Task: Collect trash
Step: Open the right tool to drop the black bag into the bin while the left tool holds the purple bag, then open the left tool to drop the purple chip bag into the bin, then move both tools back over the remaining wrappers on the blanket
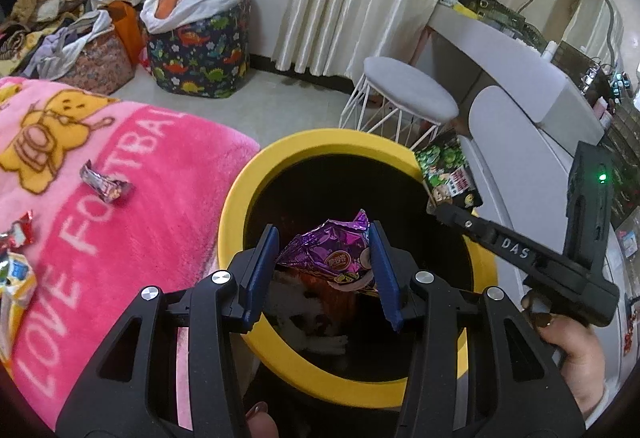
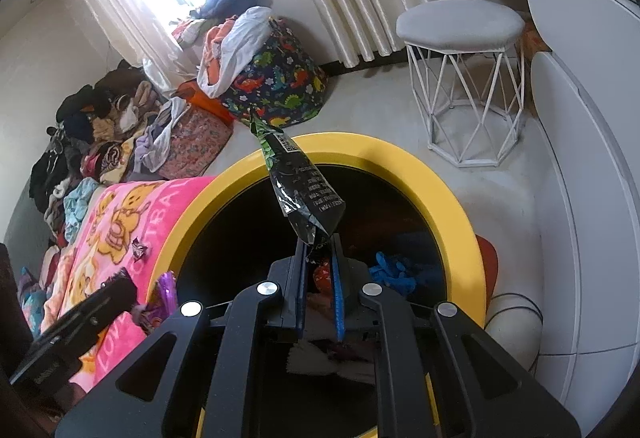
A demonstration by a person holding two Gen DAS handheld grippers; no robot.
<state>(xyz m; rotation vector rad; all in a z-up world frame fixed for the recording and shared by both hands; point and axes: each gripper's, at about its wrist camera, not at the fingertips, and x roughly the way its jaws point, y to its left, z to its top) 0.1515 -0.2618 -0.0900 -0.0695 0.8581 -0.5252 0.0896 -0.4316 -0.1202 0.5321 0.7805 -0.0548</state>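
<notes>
A yellow-rimmed trash bin (image 1: 240, 206) (image 2: 448, 182) stands beside the pink blanket (image 1: 120, 174). My left gripper (image 1: 326, 270) hangs over the bin mouth with a crumpled purple snack bag (image 1: 332, 250) between its blue pads; the pads touch its sides. My right gripper (image 2: 318, 290) is shut on a green and black snack bag (image 2: 300, 178) and holds it over the bin; it also shows in the left wrist view (image 1: 448, 170). Small wrappers (image 1: 106, 186) (image 2: 139, 249) lie on the blanket. More wrappers (image 1: 16, 262) lie at the blanket's left edge.
A white wire stool (image 1: 408, 98) (image 2: 464, 38) stands behind the bin. A dinosaur-print laundry bag (image 1: 196, 50) (image 2: 276, 86) and piles of clothes (image 2: 100, 134) sit by the curtains. A white curved desk (image 1: 520, 78) is on the right. The bin holds other trash (image 2: 392, 270).
</notes>
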